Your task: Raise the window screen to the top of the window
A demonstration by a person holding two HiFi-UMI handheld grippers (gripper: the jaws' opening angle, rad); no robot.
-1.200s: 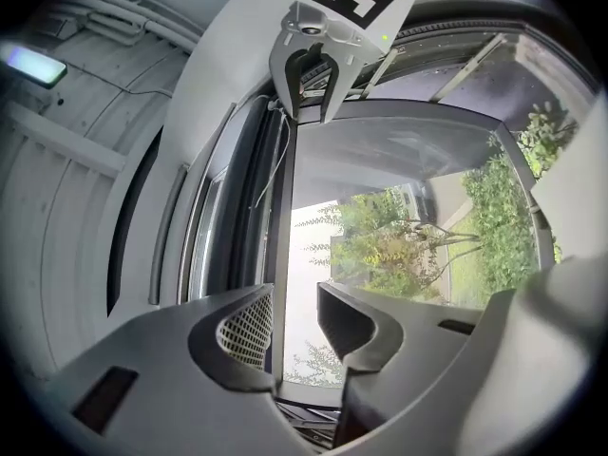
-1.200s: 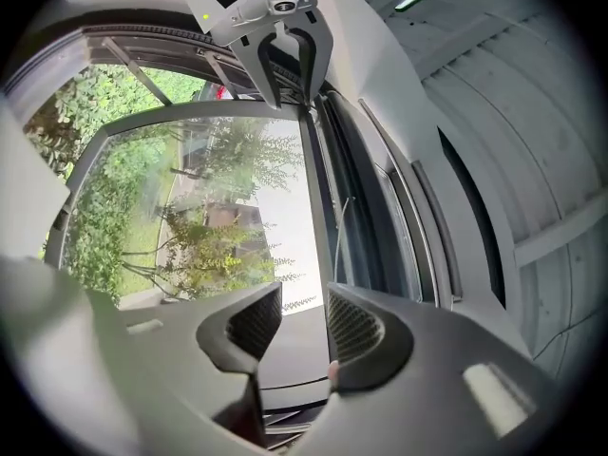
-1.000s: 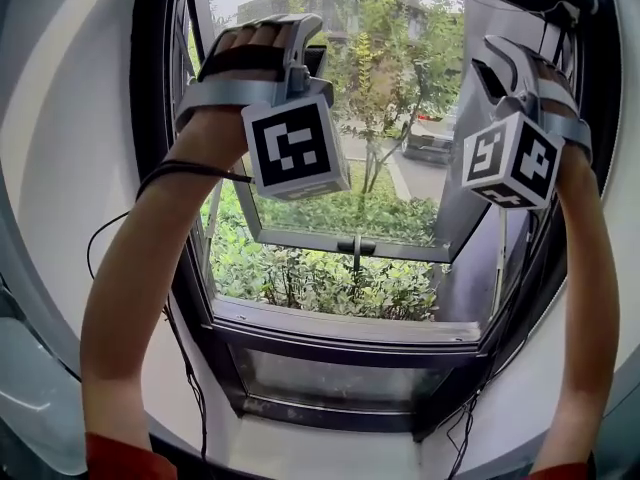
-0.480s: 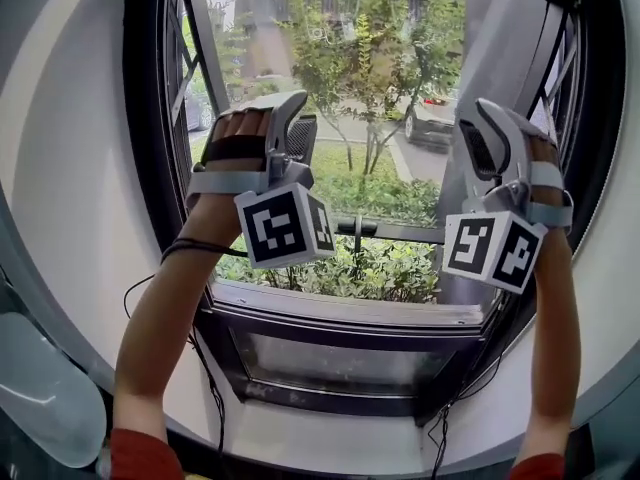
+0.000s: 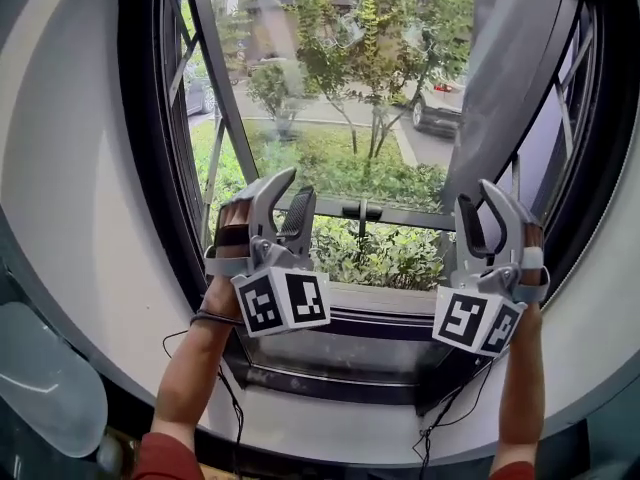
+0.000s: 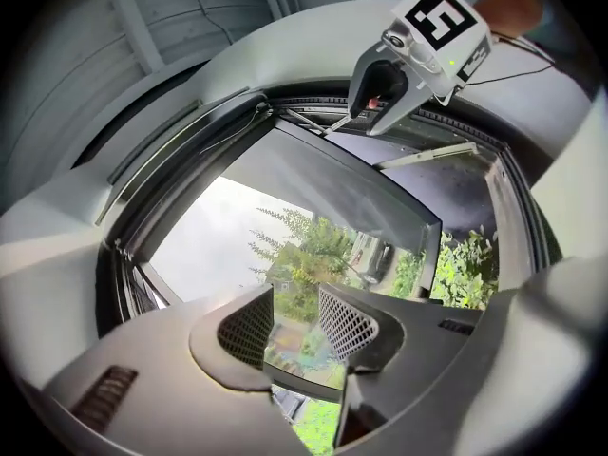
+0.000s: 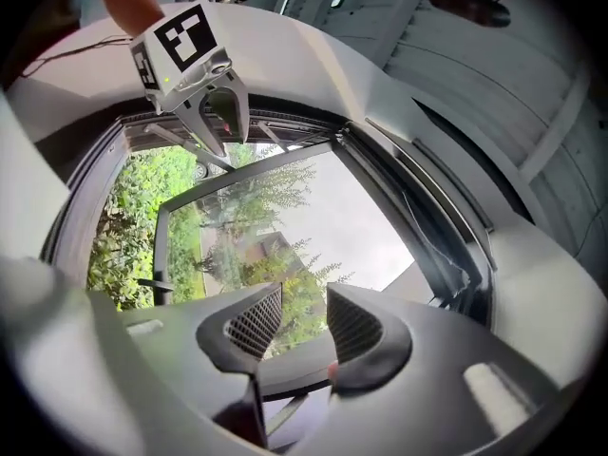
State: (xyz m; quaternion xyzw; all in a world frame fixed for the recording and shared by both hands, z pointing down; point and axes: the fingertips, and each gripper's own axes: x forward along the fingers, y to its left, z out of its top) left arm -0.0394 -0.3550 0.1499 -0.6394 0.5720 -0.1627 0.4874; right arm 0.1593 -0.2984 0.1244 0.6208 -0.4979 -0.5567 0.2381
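The window [image 5: 330, 366] has a dark frame, and its glass sash [image 5: 400, 216] swings outward over a garden. I cannot make out the screen in the head view. In the right gripper view a strip of wrinkled dark mesh [image 7: 454, 255] lies along the window's top frame. My left gripper [image 5: 290, 200] hangs low in front of the bottom frame at left, jaws open and empty [image 6: 296, 321]. On the right at the same height is my right gripper [image 5: 482, 208], also open with nothing between its pads [image 7: 304, 326]. Neither touches the frame.
The sash handle [image 5: 360, 211] sticks up from its bottom rail between the two grippers. A black cable [image 5: 232, 393] hangs down the wall below the left forearm. White wall surrounds the window, with a pale rounded object [image 5: 45, 388] at lower left. A parked car [image 5: 445, 113] stands outside.
Both grippers have come down together from the top of the window to the level of its bottom frame, rolling a little. Their jaws look the same, open and empty.
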